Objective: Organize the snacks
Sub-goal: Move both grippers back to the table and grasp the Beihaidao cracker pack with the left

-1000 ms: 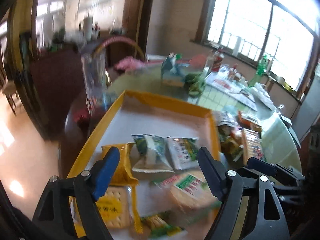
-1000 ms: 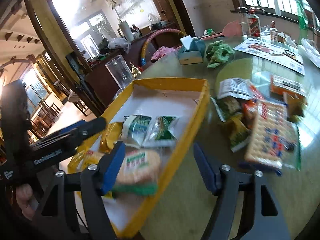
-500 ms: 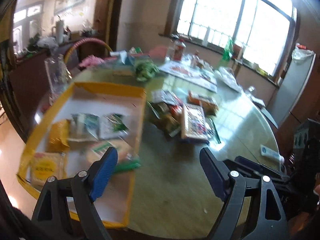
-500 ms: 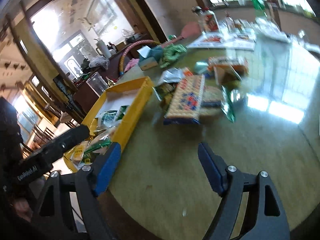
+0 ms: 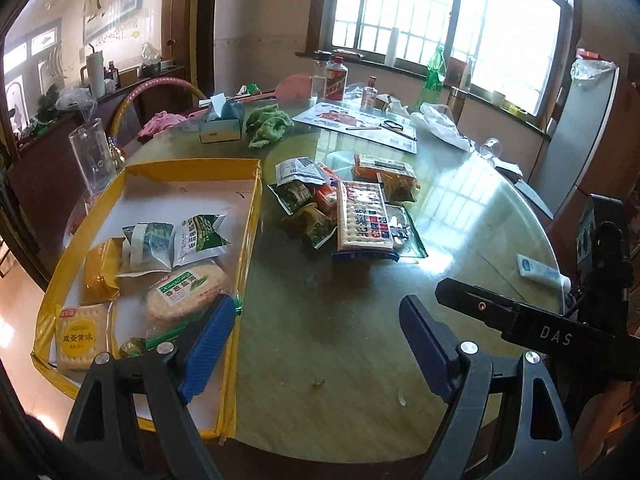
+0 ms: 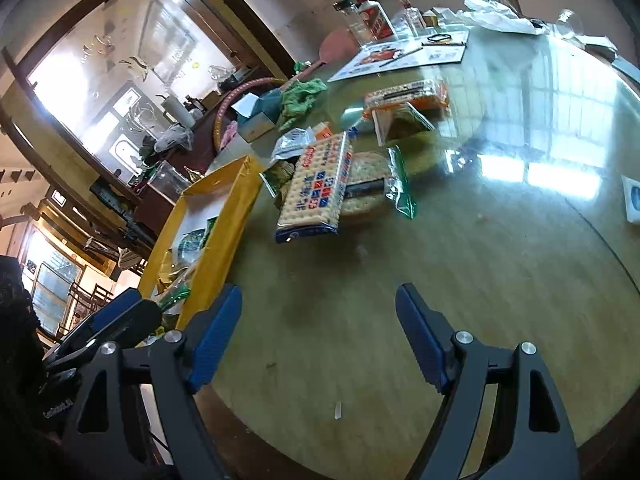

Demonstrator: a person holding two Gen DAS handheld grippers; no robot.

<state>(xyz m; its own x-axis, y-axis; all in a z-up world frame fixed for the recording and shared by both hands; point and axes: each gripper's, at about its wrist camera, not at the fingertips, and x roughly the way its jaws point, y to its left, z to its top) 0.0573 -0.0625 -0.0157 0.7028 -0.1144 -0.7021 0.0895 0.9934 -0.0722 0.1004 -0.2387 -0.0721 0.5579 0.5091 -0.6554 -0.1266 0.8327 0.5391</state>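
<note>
A yellow-rimmed tray [image 5: 250, 216] lies on the left of the round glass table and holds several snack packets, among them a round rice-cracker pack [image 5: 182, 292] and a yellow biscuit pack [image 5: 78, 338]. A loose pile of snacks sits mid-table, topped by a long cracker pack [image 5: 362, 216] [image 6: 316, 188]. My left gripper [image 5: 316, 338] is open with nothing between its fingers, hovering by the tray's near right rim [image 6: 220, 236]. My right gripper [image 6: 318, 336] is also open and holds nothing, over bare tabletop short of the pile. The right gripper's body [image 5: 520, 316] shows at the left view's right edge.
At the far side stand a tissue box [image 5: 222, 122], a green cloth [image 5: 268, 124], bottles [image 5: 334, 78], a printed sheet [image 5: 356, 124] and a plastic bag [image 5: 438, 122]. A tall clear glass [image 5: 90, 156] is left of the tray. A small white tube [image 5: 538, 270] lies at the right edge.
Both grippers have swung right, away from over the tray toward the open tabletop and the snack pile. Both stay open with nothing in them.
</note>
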